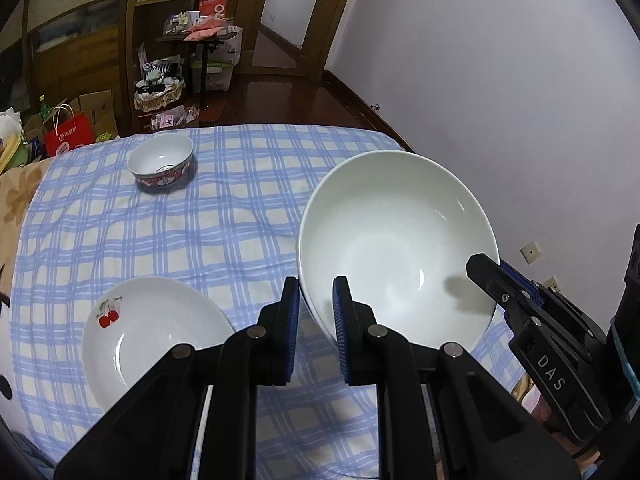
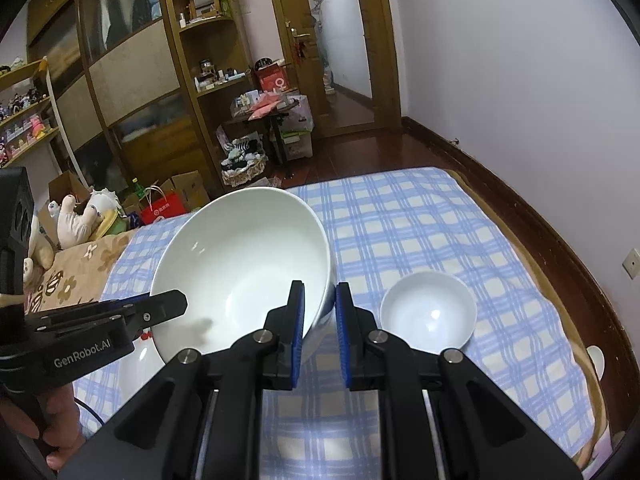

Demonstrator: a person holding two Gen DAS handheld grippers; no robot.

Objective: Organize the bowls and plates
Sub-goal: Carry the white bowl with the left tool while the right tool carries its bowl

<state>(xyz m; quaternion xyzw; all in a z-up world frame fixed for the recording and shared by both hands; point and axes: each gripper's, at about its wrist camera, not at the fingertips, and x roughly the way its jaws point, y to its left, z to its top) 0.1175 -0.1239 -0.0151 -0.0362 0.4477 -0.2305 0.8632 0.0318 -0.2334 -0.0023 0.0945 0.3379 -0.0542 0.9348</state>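
Currently, you hold the large white bowl [image 1: 396, 248] between both tools, above the blue checked cloth [image 1: 168, 232]. Your left gripper [image 1: 314, 316] pinches its near-left rim; your right gripper [image 2: 319, 312] pinches the opposite rim. The bowl is tilted. On the cloth sit the cherry plate [image 1: 152, 328], the patterned bowl [image 1: 161, 162] and the small white bowl [image 2: 428, 310].

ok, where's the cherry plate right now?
Left wrist view, lower left: the cherry plate lies on the checked cloth, just left of the left tool, which grips the large white bowl.
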